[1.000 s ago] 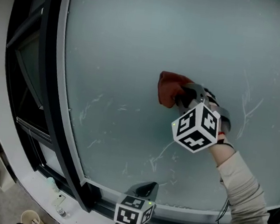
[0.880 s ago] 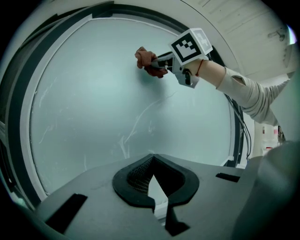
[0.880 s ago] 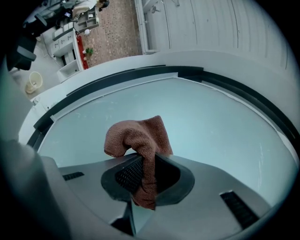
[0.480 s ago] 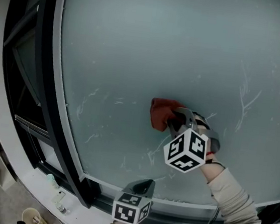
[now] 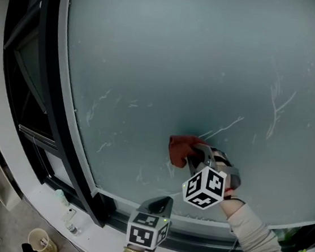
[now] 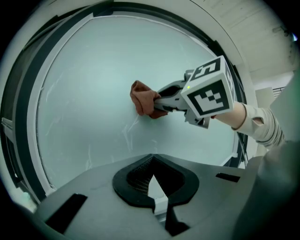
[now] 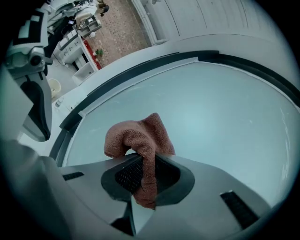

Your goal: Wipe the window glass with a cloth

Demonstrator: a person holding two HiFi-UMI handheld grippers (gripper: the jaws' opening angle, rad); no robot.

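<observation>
Window glass (image 5: 200, 54): a frosted, pale blue-grey pane fills your head view, and your cloth sits low on it, a little right of centre.
Cloth (image 5: 180, 149): reddish-brown terry, bunched into a lump and pressed against the pane, above the bottom edge.
Right hand-held gripper (image 5: 195, 156): your jaws are clamped on the cloth. One fold hangs down between the pads and the rest bulges out past the tips toward the glass (the right gripper view shows this plainly).
Marker cube (image 5: 207, 187): rides on the back of that gripper, tilted, nearer to you than the cloth.
Sleeve (image 5: 256, 246): your pale sleeve runs from the right gripper down to the lower right corner.
Streaks (image 5: 277, 103): thin white marks on the glass. One slants up and right from just beside the cloth, a forked one lies further right, and fainter ones lie to the cloth's left.
Left hand-held gripper (image 5: 161, 207): held low, below the cloth and apart from it, at the pane's bottom edge, with your jaws together and nothing between them.
Window frame (image 5: 49, 81): a dark band curves down the left side, with a pale strip against the glass.
Sill (image 5: 40, 202): a white ledge under the frame at lower left.
</observation>
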